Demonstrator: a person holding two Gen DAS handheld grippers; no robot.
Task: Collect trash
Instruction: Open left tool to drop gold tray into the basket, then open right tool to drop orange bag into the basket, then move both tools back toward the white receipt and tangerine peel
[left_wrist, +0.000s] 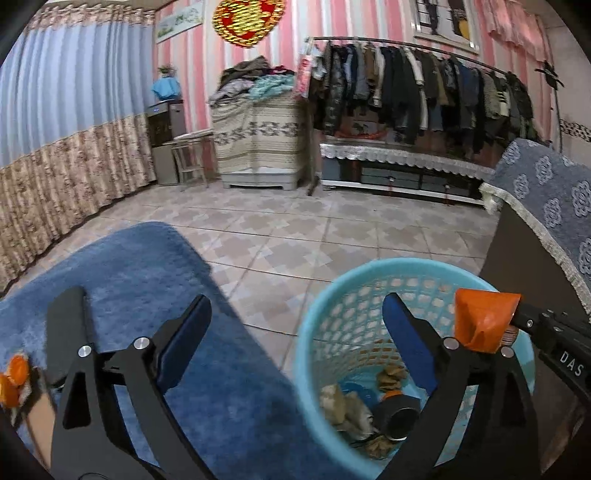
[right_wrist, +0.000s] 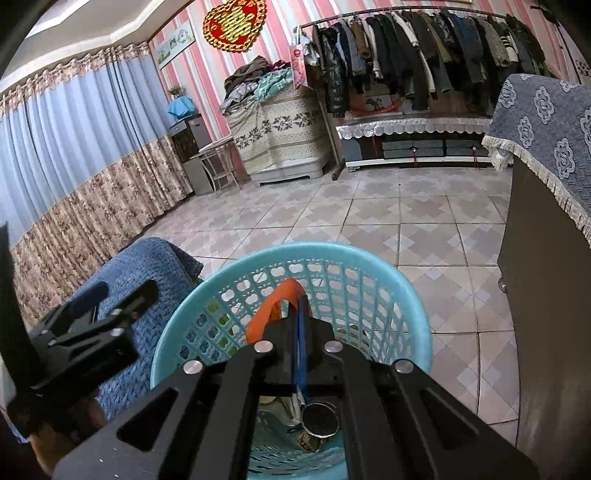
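Right wrist view: your right gripper (right_wrist: 295, 314) is clamped on an orange wrapper (right_wrist: 271, 308), held over the turquoise basket (right_wrist: 388, 273) at 12 o'clock.
Left claw: your left gripper (left_wrist: 295, 332) is spread wide and empty, with the basket (left_wrist: 314, 306) at 3 o'clock.
Done: crumpled paper (left_wrist: 334, 400) and a dark can (left_wrist: 400, 417) already lie in the basket.
Left: you likely only need to let go of the wrapper (left_wrist: 484, 319); no other loose litter shows.
Surface: tiled floor (right_wrist: 406, 229), with a blue rug (left_wrist: 147, 277) at 9 o'clock.
Room: clothes rack (right_wrist: 424, 48) at 1 o'clock, curtains (right_wrist: 74, 147) at 10 o'clock.
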